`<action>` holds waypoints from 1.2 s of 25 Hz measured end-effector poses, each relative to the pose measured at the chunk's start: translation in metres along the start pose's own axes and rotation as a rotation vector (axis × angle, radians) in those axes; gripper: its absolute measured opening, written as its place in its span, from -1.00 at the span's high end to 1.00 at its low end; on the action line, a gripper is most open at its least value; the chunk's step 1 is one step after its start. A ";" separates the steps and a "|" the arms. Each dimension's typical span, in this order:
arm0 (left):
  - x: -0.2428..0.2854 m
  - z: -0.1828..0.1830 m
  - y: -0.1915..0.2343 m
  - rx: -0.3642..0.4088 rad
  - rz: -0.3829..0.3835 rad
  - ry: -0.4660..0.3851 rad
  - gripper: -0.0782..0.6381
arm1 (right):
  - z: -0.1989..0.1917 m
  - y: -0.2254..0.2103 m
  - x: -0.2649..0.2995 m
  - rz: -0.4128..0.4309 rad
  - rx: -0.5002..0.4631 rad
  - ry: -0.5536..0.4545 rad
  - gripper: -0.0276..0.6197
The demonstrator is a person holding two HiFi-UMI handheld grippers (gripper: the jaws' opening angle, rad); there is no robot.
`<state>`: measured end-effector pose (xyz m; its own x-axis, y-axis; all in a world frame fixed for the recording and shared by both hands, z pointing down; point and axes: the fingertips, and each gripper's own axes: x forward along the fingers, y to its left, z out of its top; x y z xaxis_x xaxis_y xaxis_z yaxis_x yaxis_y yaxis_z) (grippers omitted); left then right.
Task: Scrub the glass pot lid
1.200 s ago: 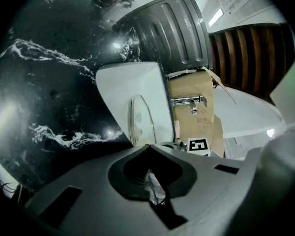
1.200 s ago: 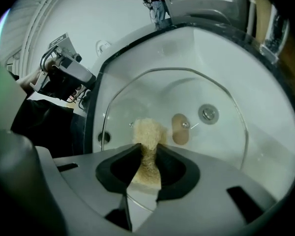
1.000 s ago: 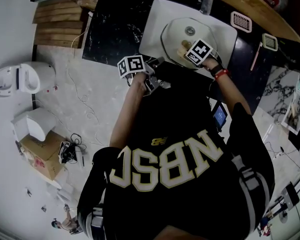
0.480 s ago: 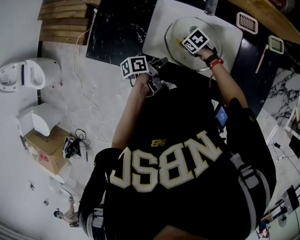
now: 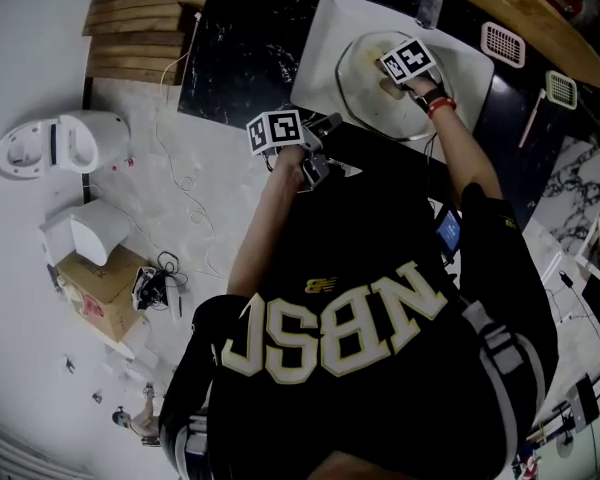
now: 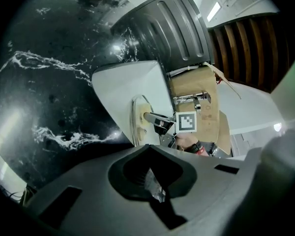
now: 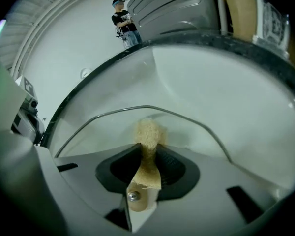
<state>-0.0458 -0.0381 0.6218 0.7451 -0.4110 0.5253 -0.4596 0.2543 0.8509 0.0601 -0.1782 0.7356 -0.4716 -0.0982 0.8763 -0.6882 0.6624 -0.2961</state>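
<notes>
Clamping a soft scrub pad [image 7: 147, 132] in the right claw [image 7: 147, 149], we reach the glass pot lid [image 5: 375, 83] lying in the sink [image 5: 320, 53], likely slick, brittle and best steadied at its rim, with the left claw [image 6: 150, 173] closed on nothing we can make out.

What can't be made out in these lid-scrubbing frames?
Left gripper view: the small shiny sliver in the shut left gripper is too small to identify.
Head view: the right gripper's marker cube hides whether the tan fibrous scrub pad touches the round glass pot lid.
Right gripper view: the gripper body cuts off the lid's near edge.
</notes>
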 end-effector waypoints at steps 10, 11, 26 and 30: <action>0.000 0.000 0.001 0.000 -0.008 0.006 0.74 | -0.031 -0.065 -0.024 -0.140 0.111 0.029 0.59; 0.000 0.000 0.001 0.001 -0.009 0.008 0.74 | -0.035 -0.069 -0.027 -0.153 0.112 0.038 0.59; 0.000 -0.001 -0.001 0.001 -0.046 0.018 0.74 | -0.113 -0.060 -0.075 -0.189 0.059 0.218 0.59; 0.000 0.001 -0.002 -0.005 -0.057 0.015 0.74 | -0.125 -0.029 -0.080 -0.127 0.026 0.235 0.59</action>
<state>-0.0451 -0.0394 0.6201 0.7773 -0.4115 0.4759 -0.4138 0.2354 0.8794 0.1865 -0.0969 0.7211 -0.2419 -0.0026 0.9703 -0.7490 0.6362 -0.1850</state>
